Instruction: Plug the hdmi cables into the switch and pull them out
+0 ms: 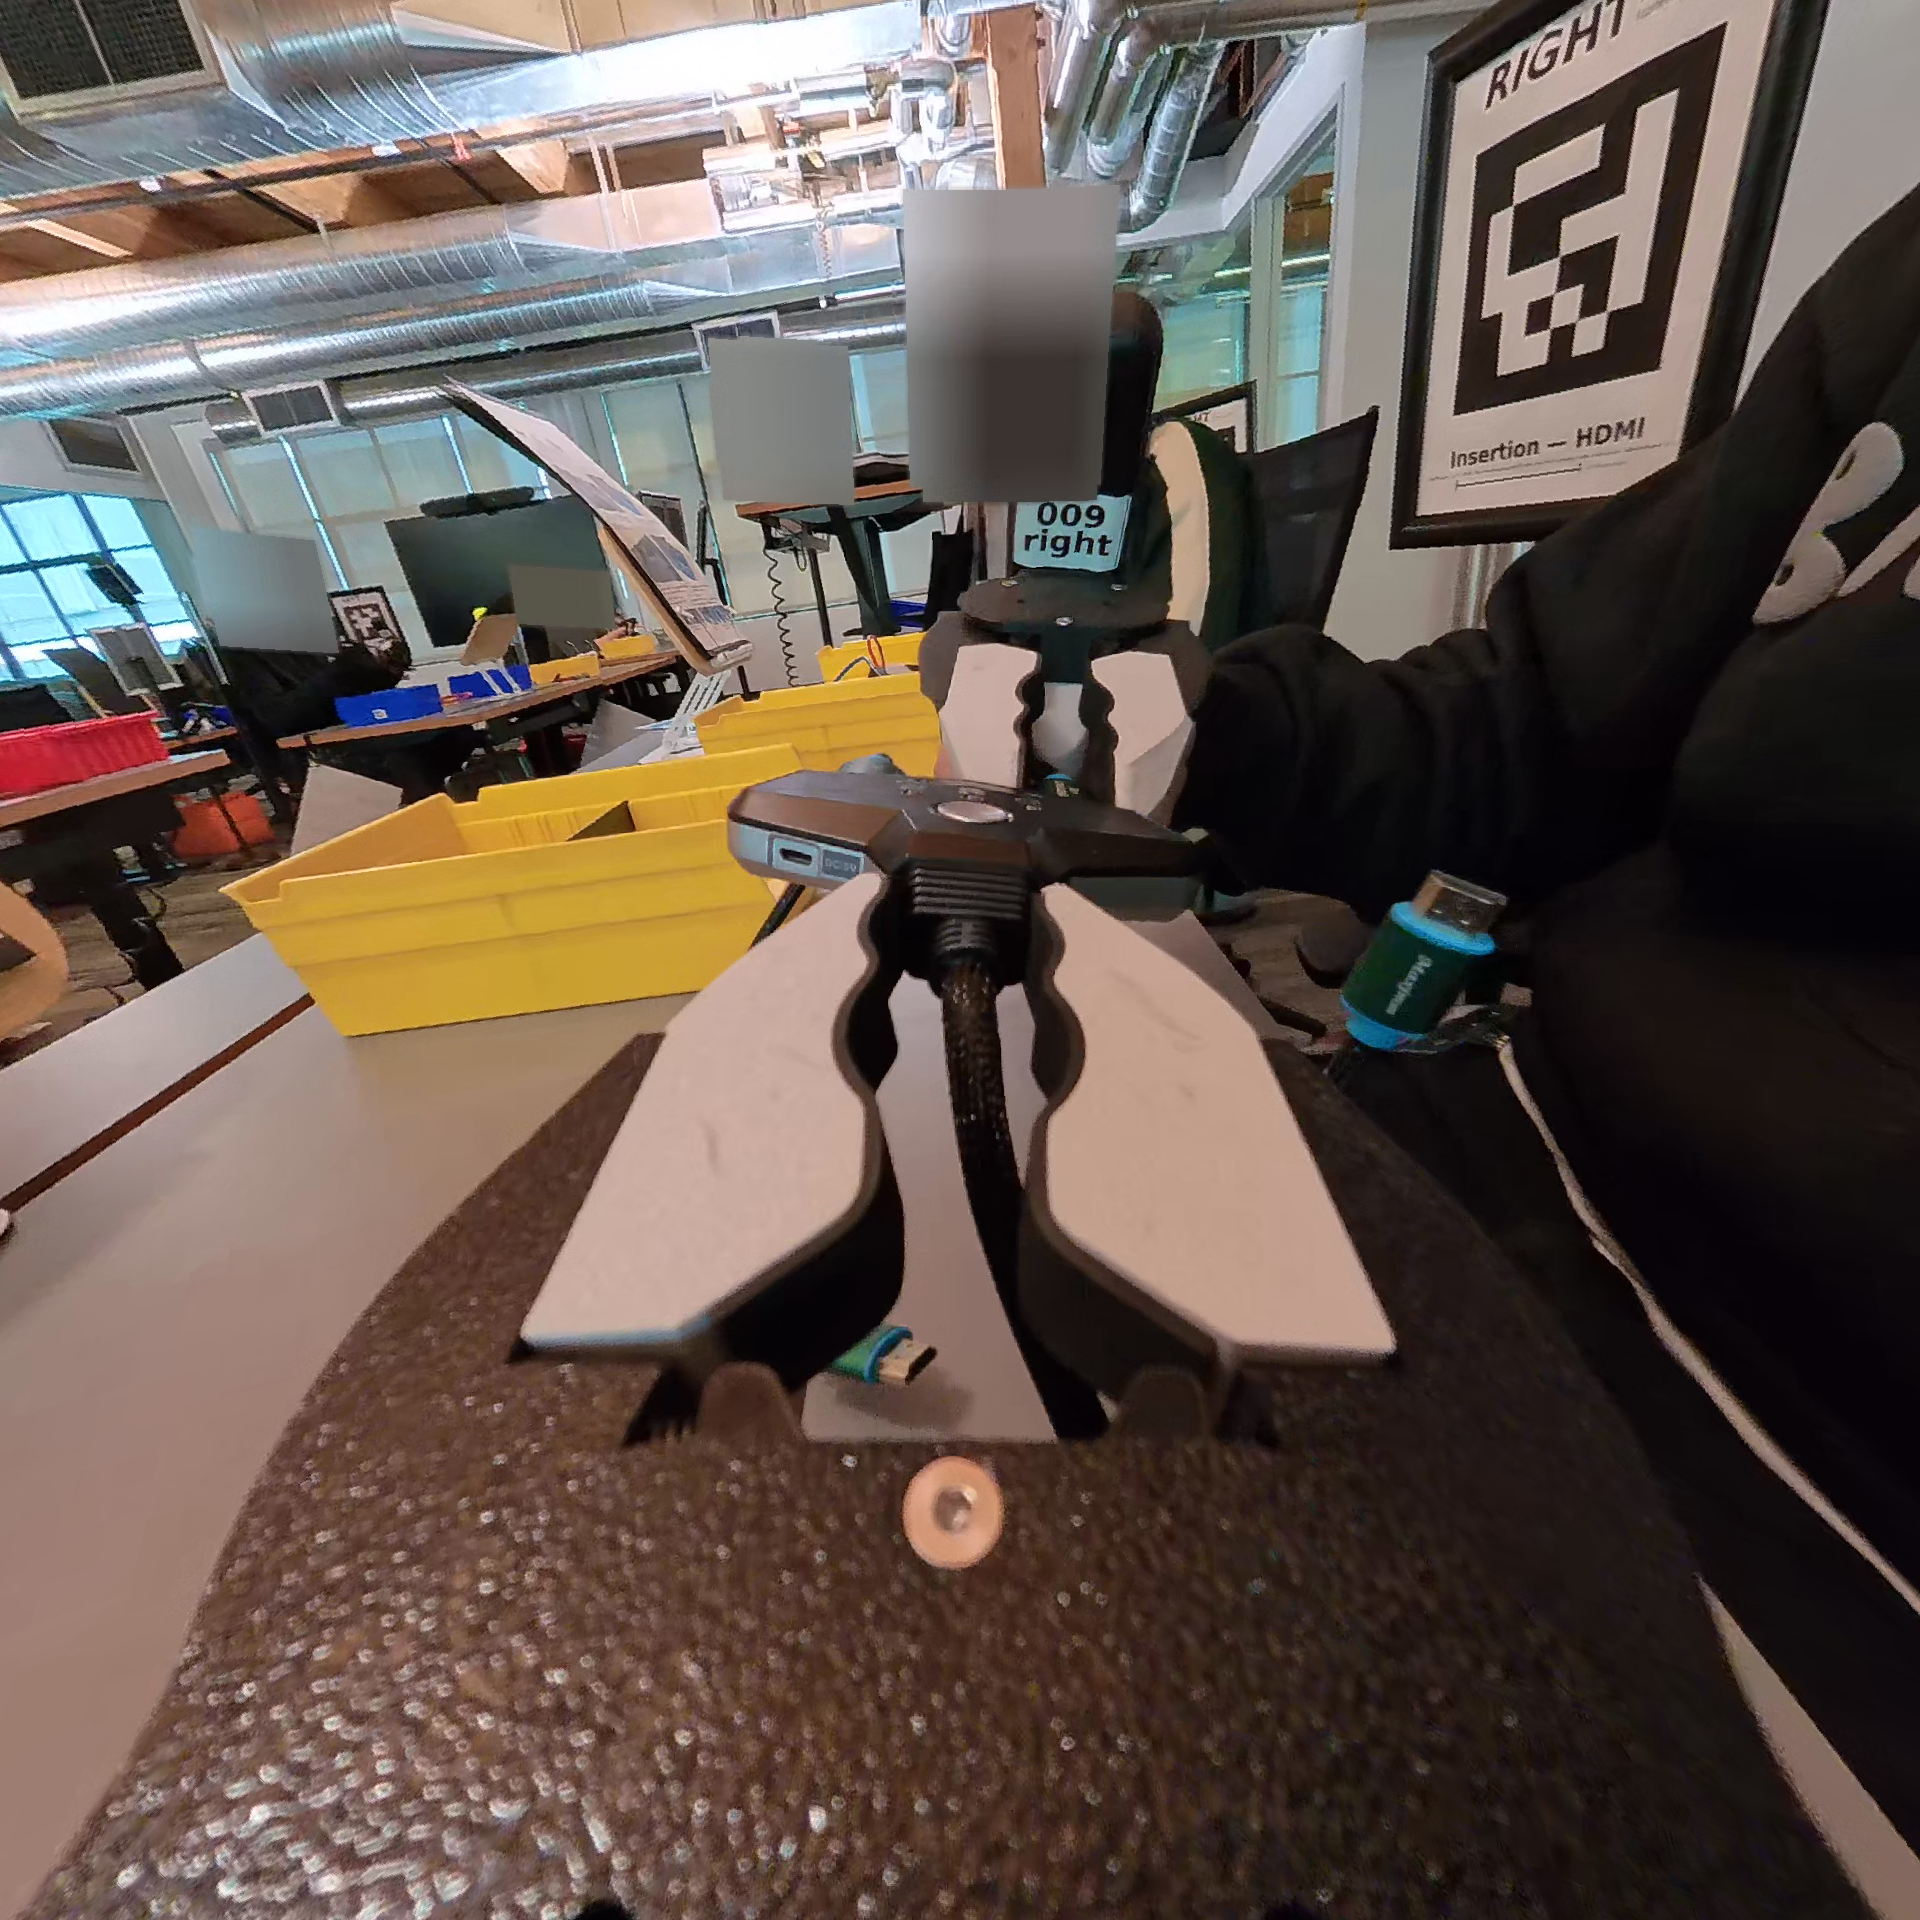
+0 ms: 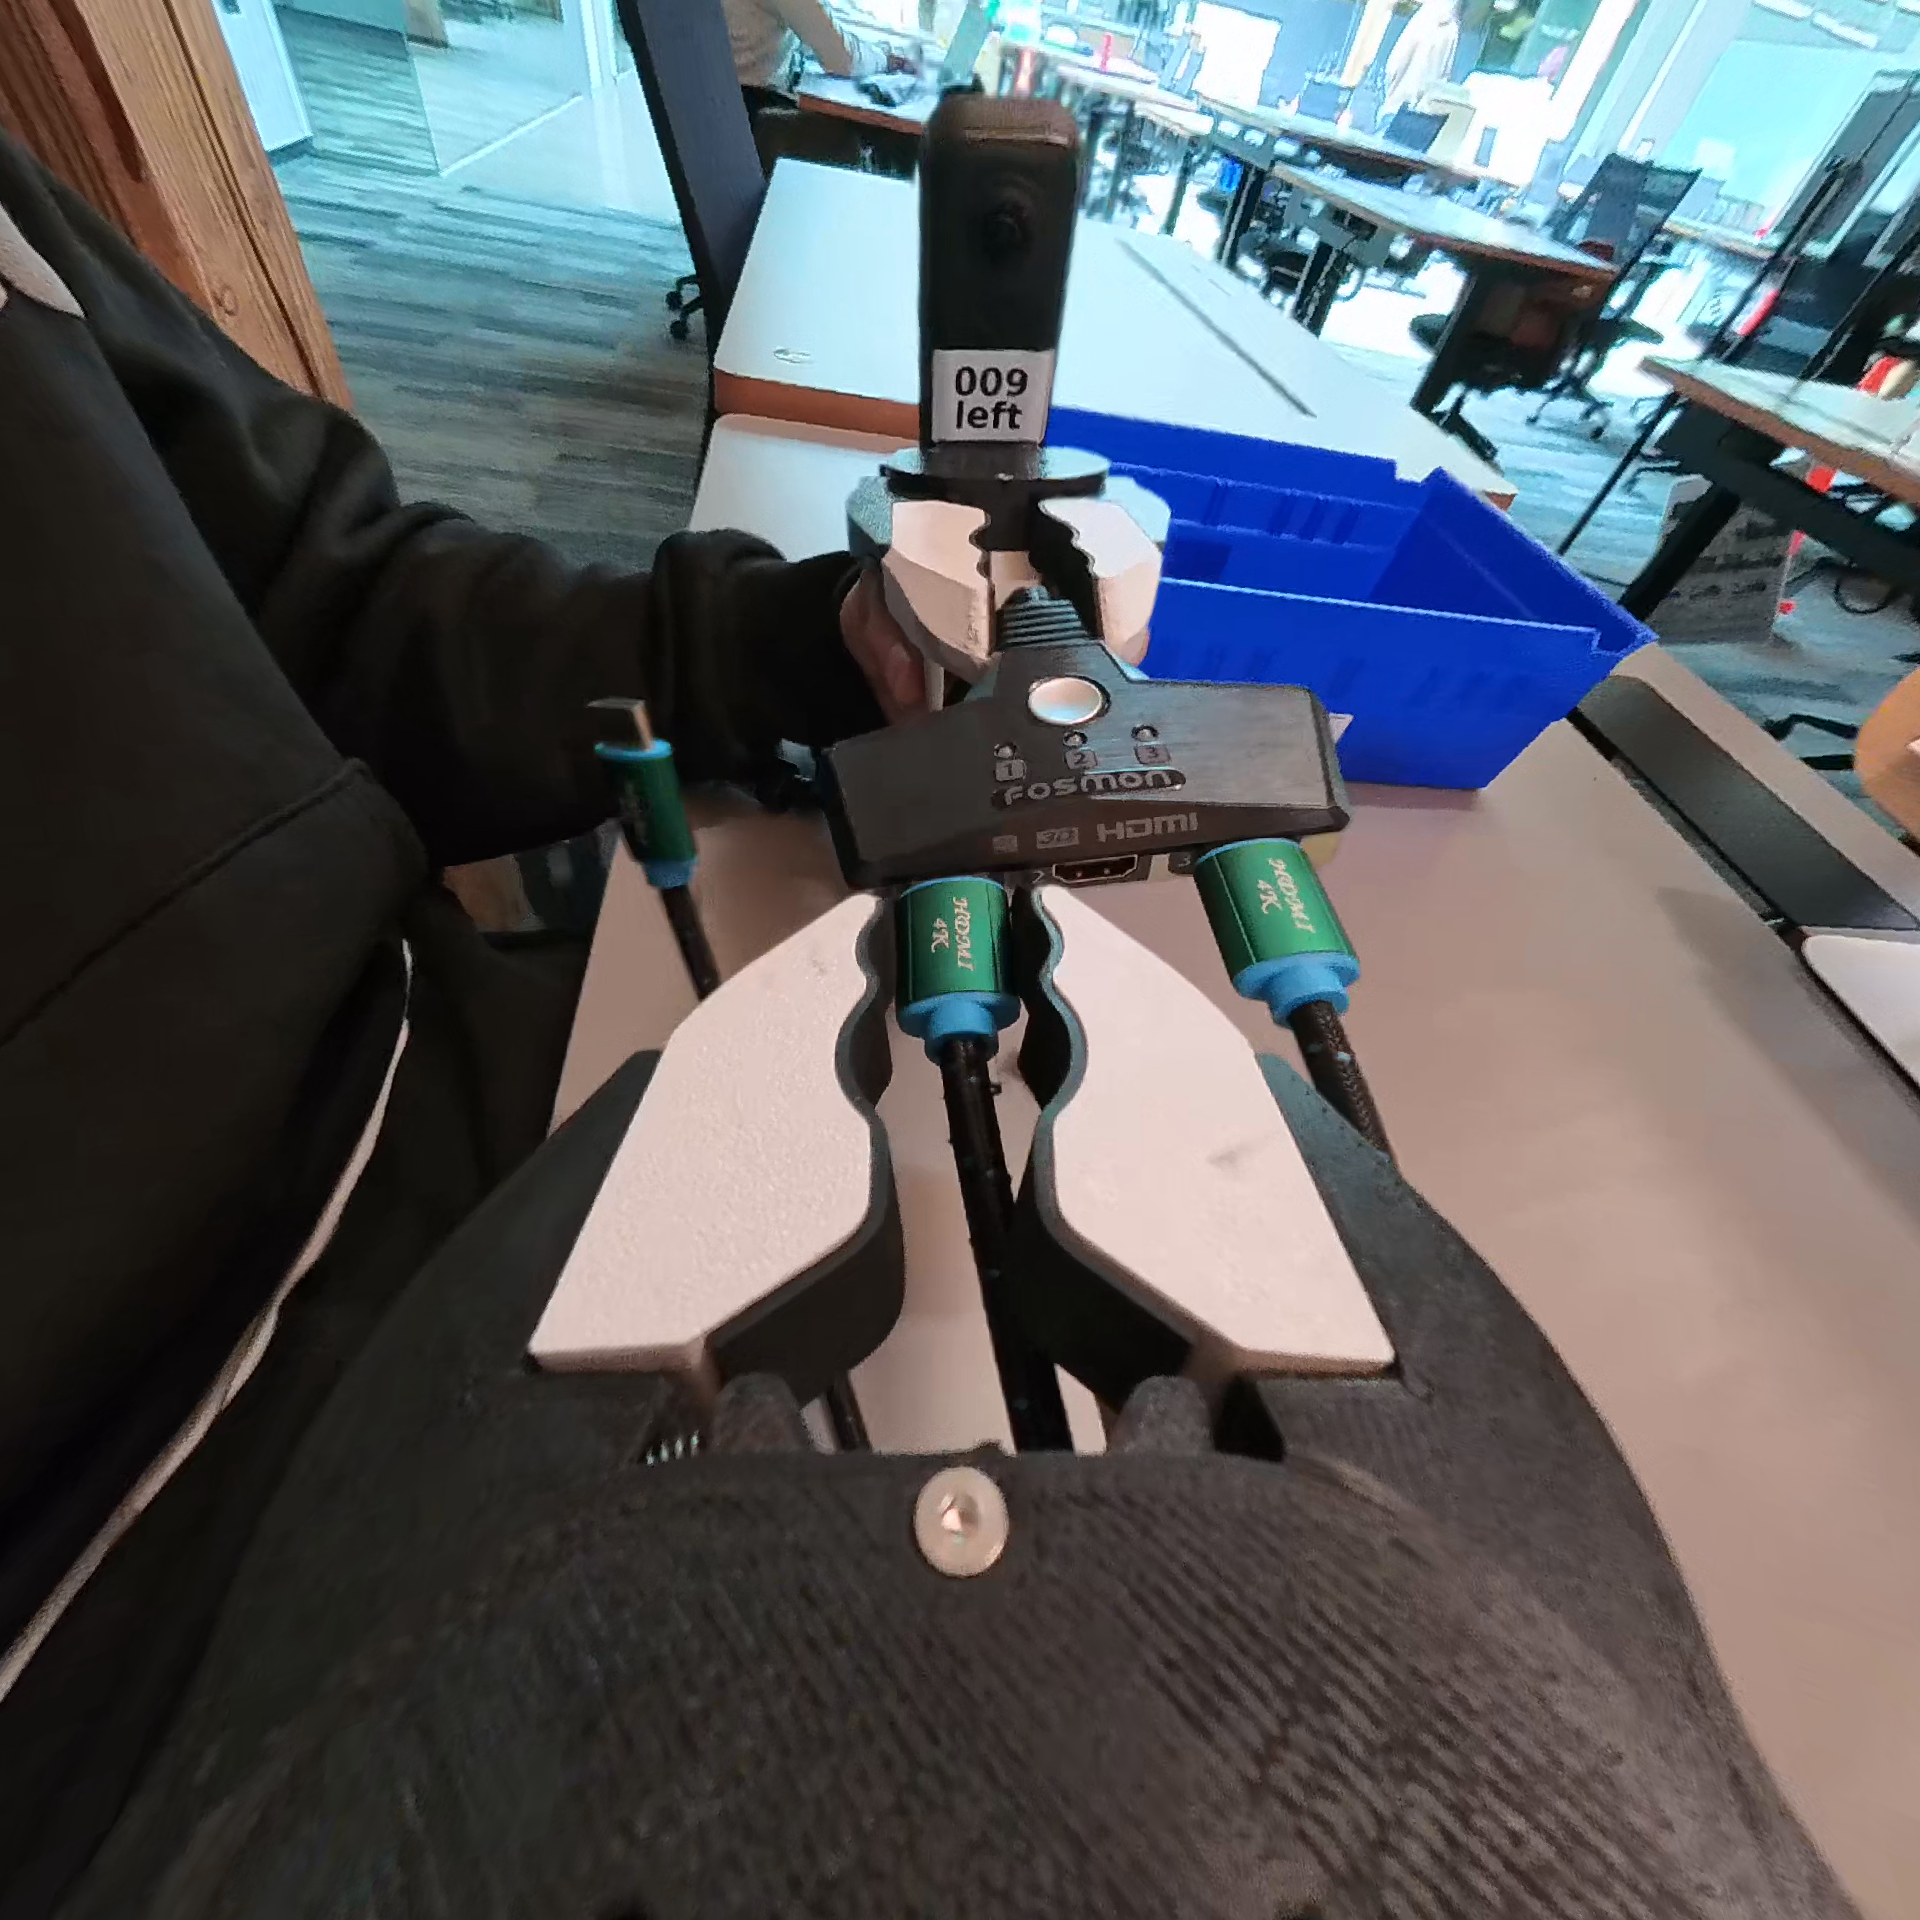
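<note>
The black HDMI switch (image 1: 1081, 831) is held in the air between both grippers. My left gripper (image 1: 961, 914) is shut on the ribbed collar of the switch's braided cable (image 1: 982, 1060). In the right wrist view the switch (image 2: 1081, 790) faces me. My right gripper (image 2: 954, 925) is shut on a green HDMI plug (image 2: 951, 961) seated in the left port. A second green plug (image 2: 1273, 925) sits in the right port. The middle port (image 2: 1107, 868) is empty. A third green plug (image 2: 646, 800) hangs loose at the left; it also shows in the left wrist view (image 1: 1418, 966).
Yellow bins (image 1: 499, 904) stand on the grey table (image 1: 208, 1195) behind the switch. A blue bin (image 2: 1351, 582) stands on the table (image 2: 1558, 1091) behind the left gripper (image 2: 1023, 582). The person's black sleeve (image 1: 1455, 748) is close by. Another plug (image 1: 883, 1361) lies under my left gripper.
</note>
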`<state>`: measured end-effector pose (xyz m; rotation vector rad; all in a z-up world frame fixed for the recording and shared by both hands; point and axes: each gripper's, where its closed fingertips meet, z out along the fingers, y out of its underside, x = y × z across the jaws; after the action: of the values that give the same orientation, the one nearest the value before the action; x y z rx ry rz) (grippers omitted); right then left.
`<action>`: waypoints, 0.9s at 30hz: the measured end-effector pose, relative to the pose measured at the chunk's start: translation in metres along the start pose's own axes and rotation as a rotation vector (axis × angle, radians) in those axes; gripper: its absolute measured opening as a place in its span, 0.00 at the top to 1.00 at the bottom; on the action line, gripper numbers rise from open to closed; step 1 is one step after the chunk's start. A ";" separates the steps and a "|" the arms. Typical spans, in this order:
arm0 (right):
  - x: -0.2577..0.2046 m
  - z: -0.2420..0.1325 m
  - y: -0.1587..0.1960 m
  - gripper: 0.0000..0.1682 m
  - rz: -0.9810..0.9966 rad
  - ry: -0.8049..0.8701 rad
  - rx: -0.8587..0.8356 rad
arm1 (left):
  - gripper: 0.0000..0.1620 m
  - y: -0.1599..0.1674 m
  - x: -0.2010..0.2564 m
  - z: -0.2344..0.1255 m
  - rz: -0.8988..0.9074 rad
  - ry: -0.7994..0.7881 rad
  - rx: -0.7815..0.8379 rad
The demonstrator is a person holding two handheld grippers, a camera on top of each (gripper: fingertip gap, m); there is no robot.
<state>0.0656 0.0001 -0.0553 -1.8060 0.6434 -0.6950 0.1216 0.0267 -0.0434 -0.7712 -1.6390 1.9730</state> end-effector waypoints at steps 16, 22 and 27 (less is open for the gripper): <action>-0.006 -0.011 -0.002 0.87 -0.009 -0.039 -0.001 | 0.86 0.001 0.008 0.009 0.016 0.036 -0.051; -0.006 -0.006 -0.009 0.87 -0.012 -0.005 0.068 | 0.86 -0.003 0.006 0.005 -0.027 0.042 0.018; -0.008 -0.003 -0.009 0.87 -0.009 -0.012 0.044 | 0.86 -0.001 0.005 0.003 -0.041 0.056 0.033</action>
<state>0.0593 0.0069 -0.0471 -1.7721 0.6079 -0.6984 0.1160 0.0285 -0.0430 -0.7674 -1.5742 1.9285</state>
